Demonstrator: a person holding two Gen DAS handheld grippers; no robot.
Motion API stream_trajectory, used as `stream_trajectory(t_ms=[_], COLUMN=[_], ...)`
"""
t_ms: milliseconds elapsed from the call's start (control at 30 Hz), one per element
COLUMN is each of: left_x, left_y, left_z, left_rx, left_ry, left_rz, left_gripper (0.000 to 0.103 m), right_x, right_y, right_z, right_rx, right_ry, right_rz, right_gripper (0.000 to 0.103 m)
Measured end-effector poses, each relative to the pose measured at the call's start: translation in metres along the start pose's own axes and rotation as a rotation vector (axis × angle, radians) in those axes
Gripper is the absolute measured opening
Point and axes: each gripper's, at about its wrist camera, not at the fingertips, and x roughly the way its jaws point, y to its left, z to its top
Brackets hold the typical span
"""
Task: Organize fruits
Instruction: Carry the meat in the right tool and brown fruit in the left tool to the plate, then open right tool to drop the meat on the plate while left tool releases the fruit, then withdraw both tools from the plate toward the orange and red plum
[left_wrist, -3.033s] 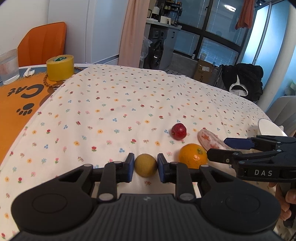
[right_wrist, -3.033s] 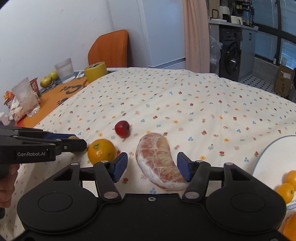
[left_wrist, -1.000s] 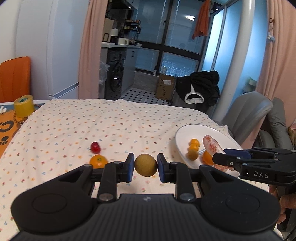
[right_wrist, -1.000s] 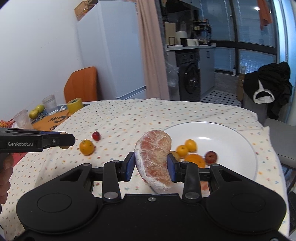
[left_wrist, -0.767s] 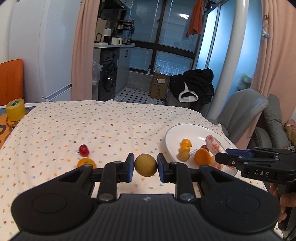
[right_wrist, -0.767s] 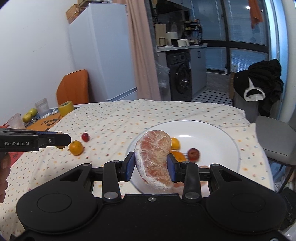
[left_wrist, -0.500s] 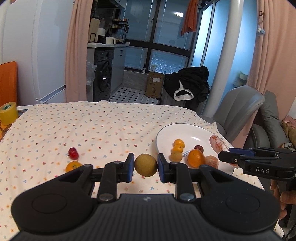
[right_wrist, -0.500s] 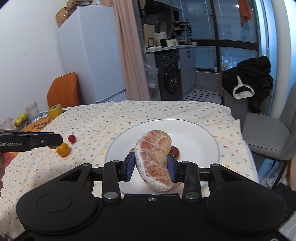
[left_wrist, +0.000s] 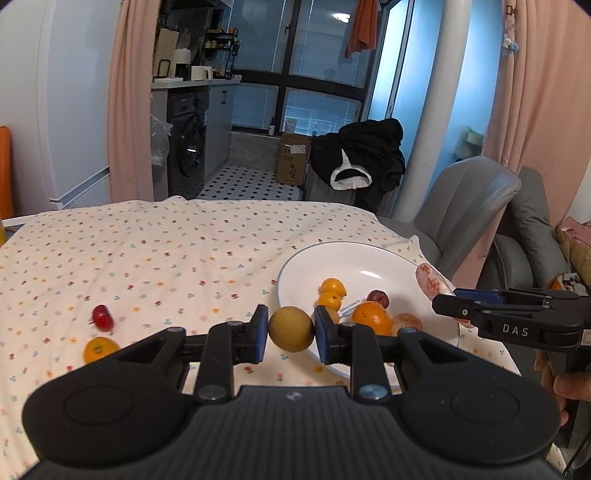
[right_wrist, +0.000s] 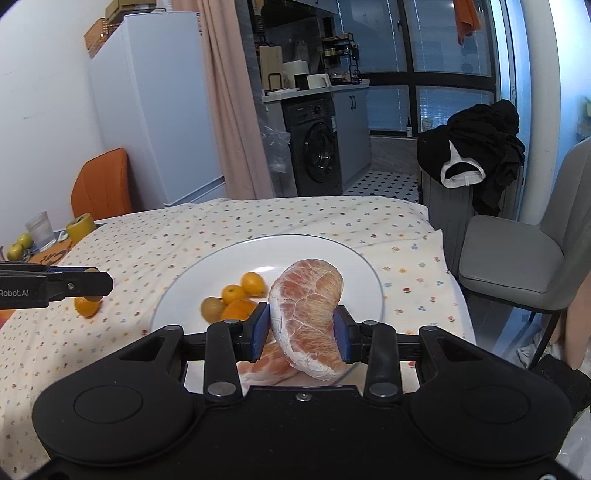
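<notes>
My left gripper (left_wrist: 291, 328) is shut on a round brown-green fruit (left_wrist: 291, 328), held just left of the white plate (left_wrist: 369, 254). My right gripper (right_wrist: 302, 329) is shut on a peeled pomelo segment (right_wrist: 308, 314), hanging over the near part of the white plate (right_wrist: 295, 251). On the plate lie small oranges (left_wrist: 332, 287), a big orange (left_wrist: 371, 316), a dark red fruit (left_wrist: 378, 296), a green fruit (right_wrist: 211, 308) and another pomelo piece (right_wrist: 267, 364). An orange (left_wrist: 99, 349) and a red fruit (left_wrist: 102, 316) lie on the floral cloth at left.
The table carries a floral cloth (left_wrist: 166, 254). Grey chairs (right_wrist: 517, 258) stand off the plate's right side. At the table's far left are a yellow tape roll (right_wrist: 80, 227), a glass (right_wrist: 40, 225) and green fruits (right_wrist: 19, 245). A hand (left_wrist: 557, 380) holds the right gripper.
Both grippers have carried their fruit rightward from the cloth to the plate. The right gripper closed on the pomelo segment and now holds it over the plate; the left still grips the round fruit.
</notes>
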Motion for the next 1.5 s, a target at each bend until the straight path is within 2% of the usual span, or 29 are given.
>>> stream_trajectory(t_ms=[567, 767, 833, 900, 1067, 1267, 1400, 1500], left_x=[0.046, 0.049, 0.048, 0.043, 0.031, 0.017, 0.009, 0.002], left_y=[-0.016, -0.01, -0.008, -0.004, 0.003, 0.016, 0.029, 0.039], left_z=[0.001, -0.001, 0.001, 0.001, 0.002, 0.001, 0.0, -0.002], left_rx=[0.023, 0.01, 0.006, -0.001, -0.012, -0.024, -0.044, -0.074], left_ry=[0.061, 0.079, 0.079, 0.075, 0.054, 0.026, 0.018, 0.007], left_rz=[-0.06, -0.06, -0.051, -0.047, -0.028, 0.013, 0.05, 0.082], left_gripper=[0.025, 0.029, 0.029, 0.032, 0.055, 0.076, 0.08, 0.085], right_x=[0.032, 0.031, 0.028, 0.025, 0.022, 0.014, 0.011, 0.01], right_y=[-0.014, -0.011, -0.012, -0.011, -0.003, 0.007, 0.014, 0.019], right_z=[0.007, 0.007, 0.006, 0.006, 0.007, 0.0, -0.005, -0.009], right_rx=[-0.02, -0.009, 0.008, 0.012, 0.03, 0.072, 0.089, 0.099], right_ry=[0.013, -0.011, -0.021, -0.034, -0.046, -0.064, -0.068, -0.063], right_rz=[-0.035, -0.048, -0.047, -0.052, -0.04, -0.039, -0.05, -0.052], right_gripper=[0.036, 0.045, 0.055, 0.061, 0.076, 0.095, 0.103, 0.103])
